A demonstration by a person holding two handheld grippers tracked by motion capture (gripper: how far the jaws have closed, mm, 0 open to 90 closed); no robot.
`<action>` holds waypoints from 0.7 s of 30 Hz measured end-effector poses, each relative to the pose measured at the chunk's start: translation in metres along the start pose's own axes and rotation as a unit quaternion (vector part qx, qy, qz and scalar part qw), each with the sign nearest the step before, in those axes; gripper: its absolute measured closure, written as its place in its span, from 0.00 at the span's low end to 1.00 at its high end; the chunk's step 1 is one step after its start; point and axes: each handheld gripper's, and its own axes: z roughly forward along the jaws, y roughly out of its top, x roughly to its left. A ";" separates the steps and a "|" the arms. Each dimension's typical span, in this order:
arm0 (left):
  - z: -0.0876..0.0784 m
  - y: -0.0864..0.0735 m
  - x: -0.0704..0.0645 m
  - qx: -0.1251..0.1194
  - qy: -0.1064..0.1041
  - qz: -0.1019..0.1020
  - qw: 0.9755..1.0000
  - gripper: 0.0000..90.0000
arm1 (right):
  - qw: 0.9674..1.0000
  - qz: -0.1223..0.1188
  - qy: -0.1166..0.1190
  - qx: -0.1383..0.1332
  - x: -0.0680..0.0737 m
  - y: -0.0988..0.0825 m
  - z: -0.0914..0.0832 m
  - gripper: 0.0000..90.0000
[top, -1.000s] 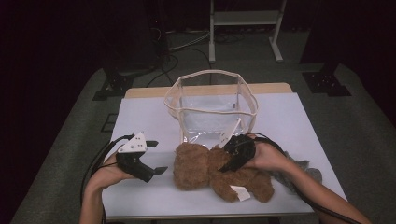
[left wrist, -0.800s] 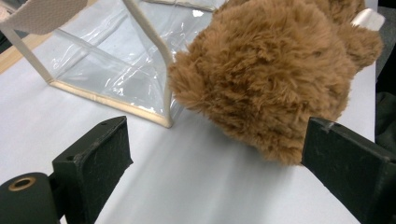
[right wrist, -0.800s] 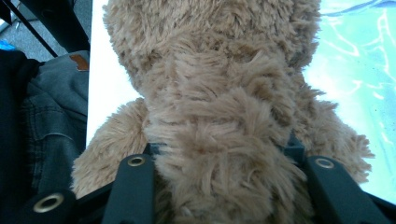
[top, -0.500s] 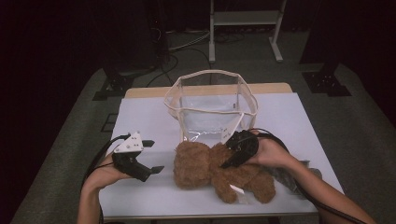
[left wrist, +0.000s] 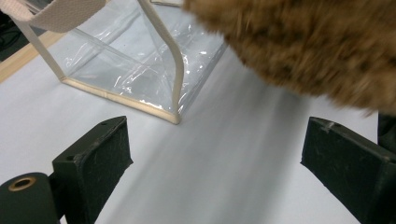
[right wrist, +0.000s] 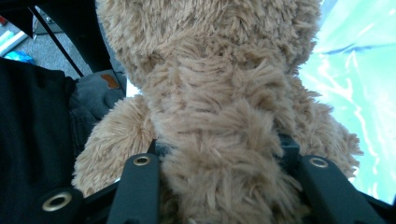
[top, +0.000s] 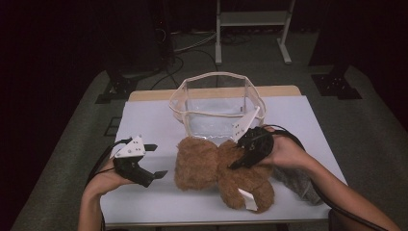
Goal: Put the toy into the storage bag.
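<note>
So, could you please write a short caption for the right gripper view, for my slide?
Right gripper clamped on a brown teddy bear, with the clear bag behind it.

Teddy bear (left wrist: 299,42) blurred and cut off at top edge, grey cloth (top: 296,178) half hidden behind right hand (top: 284,151)

Clamped between the black jaws of the right gripper (top: 239,162) is a shaggy golden-brown teddy bear (top: 219,173) with a white tag at its foot, and just behind that gripper's hand lies a grey cloth (top: 296,182) bearing a small brown patch. Beyond both grippers stands a clear plastic bag (top: 216,108) edged in cream binding. The left gripper (top: 154,161) is black with a pale grey top plate, over a white table (top: 154,115) with a light wood edge.
</note>
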 end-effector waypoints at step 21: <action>-0.004 -0.001 0.001 -0.003 0.006 -0.002 1.000 0.08 | 0.999 -0.022 -0.023 -0.042 0.008 0.041 -0.067 0.67</action>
